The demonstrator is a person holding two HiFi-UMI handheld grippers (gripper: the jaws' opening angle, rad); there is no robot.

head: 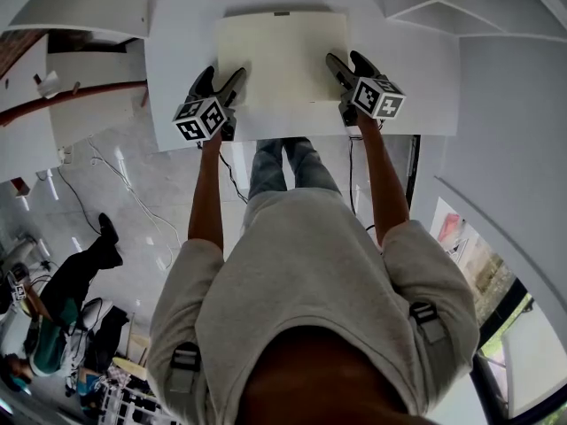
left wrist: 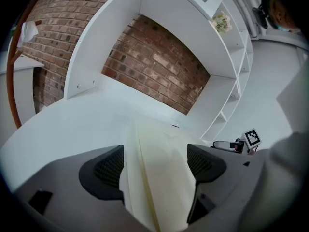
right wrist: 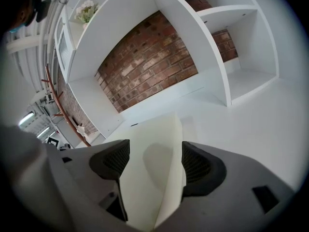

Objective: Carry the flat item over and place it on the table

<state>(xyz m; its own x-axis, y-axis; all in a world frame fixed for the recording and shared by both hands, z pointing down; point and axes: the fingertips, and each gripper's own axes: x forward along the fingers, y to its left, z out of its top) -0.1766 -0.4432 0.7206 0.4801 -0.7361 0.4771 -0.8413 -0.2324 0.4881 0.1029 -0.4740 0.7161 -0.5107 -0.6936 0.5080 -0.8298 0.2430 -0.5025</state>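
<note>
Black ribbed pads on the left tool (left wrist: 154, 163) stand wide apart, open. The cream board (left wrist: 161, 178) fills the gap between them, and its long outer edge runs forward through that gap. The right tool (right wrist: 150, 161) is the same: jaws spread, nothing clamped. The board (right wrist: 149, 178) shows between its pads with its outer edge toward the right pad.

From the head view, the left tool (head: 221, 76) sits at the board's near left corner and the right tool (head: 347, 60) at its near right corner. The fingers of each lie side by side, astride a side edge. Each tool carries a cube with square markers, the left (head: 201, 118) and the right (head: 379, 96), and a bare forearm runs back from each.

The board (head: 282, 56) lies flat and square on the white worktop (head: 186, 51), its near edge set back from the worktop's near edge. A small dark tab (head: 282, 13) shows at the middle of its far edge.

Beyond the worktop (left wrist: 72, 124) stands white shelving (left wrist: 227, 81) against a red brick wall (left wrist: 154, 69). A bunch of pale flowers (right wrist: 87, 8) sits on an upper shelf.

The person holding the tools wears a grey top (head: 301, 282) and jeans (head: 283, 162). Another person (head: 71, 282) sits on the floor at lower left.
</note>
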